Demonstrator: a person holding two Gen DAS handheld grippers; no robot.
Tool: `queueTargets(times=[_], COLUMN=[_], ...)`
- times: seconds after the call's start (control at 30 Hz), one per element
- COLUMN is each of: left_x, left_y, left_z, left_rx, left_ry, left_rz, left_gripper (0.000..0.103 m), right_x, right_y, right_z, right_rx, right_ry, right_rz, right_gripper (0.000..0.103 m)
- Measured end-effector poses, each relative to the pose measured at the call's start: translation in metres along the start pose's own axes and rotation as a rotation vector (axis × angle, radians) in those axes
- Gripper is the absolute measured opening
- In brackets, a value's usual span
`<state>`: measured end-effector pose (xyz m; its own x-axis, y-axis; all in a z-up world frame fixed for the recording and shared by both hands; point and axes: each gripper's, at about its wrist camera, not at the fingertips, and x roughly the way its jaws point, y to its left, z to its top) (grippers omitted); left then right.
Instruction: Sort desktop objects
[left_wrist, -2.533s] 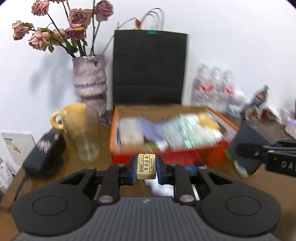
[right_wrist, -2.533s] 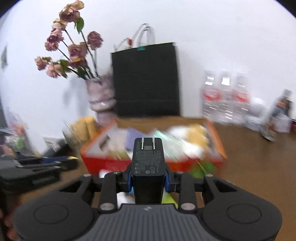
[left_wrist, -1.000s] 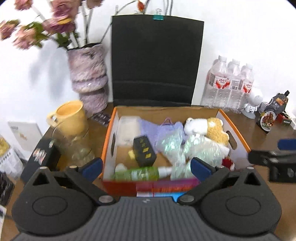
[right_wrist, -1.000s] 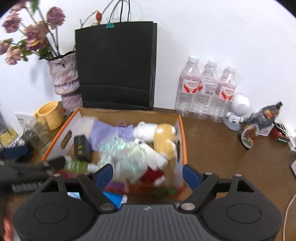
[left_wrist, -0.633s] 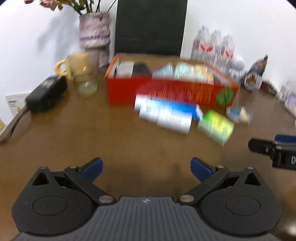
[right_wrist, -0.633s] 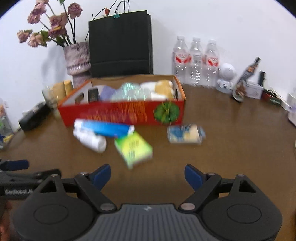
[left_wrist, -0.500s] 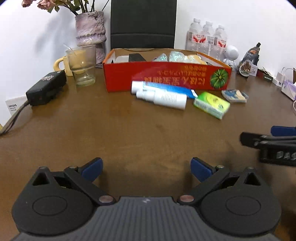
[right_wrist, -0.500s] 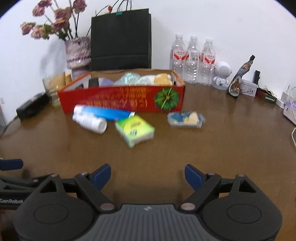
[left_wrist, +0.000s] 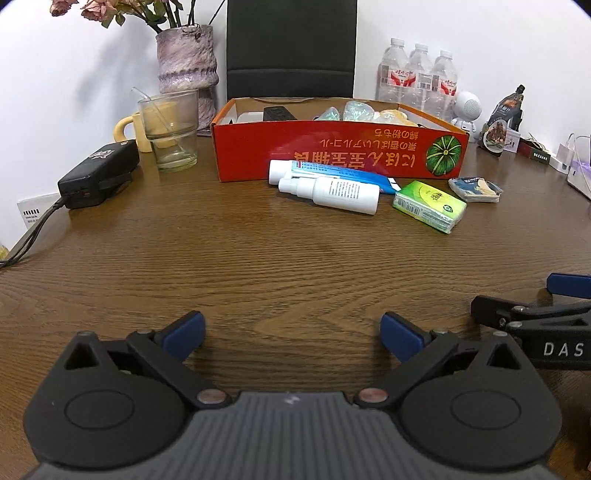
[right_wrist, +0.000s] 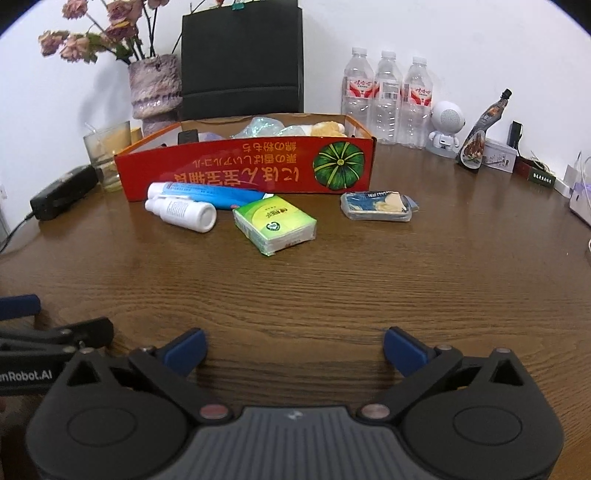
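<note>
The red box's near wall hides most of its contents; only the tops of a black item and crinkled wrappers rise above the rim. A blue tube lies partly behind a white bottle, its print too small to read. The black bag and the dried flowers are cut off by the top edge in the left wrist view. The right tool runs off that view's right edge, its lettering ending at "DAS". The left tool is cropped at the right wrist view's left edge.
</note>
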<state>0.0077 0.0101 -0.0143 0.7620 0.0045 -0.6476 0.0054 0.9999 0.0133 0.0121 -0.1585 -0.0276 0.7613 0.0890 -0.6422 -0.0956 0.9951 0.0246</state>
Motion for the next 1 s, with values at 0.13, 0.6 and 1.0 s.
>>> queueTargets(times=[0.13,0.6,1.0], left_x=[0.0002,0.0004,0.0004], left_y=[-0.0003,-0.0006,-0.0006], left_z=[-0.0007,-0.0009,-0.0010], left_rx=[0.000,-0.001,-0.002], left_ry=[0.000,0.001,0.001], left_rz=[0.000,0.000,0.000], left_gripper=[0.103,0.103,0.103], right_x=[-0.0002,-0.0003,-0.0003], right_y=[0.0010,0.0016,0.0016], right_z=[-0.0005,0.0001,0.0002], right_rx=[-0.015,-0.017,-0.019], right_ry=[0.001,0.002,0.002], right_rz=[0.016,0.017,0.016], right_gripper=[0.103,0.103,0.103])
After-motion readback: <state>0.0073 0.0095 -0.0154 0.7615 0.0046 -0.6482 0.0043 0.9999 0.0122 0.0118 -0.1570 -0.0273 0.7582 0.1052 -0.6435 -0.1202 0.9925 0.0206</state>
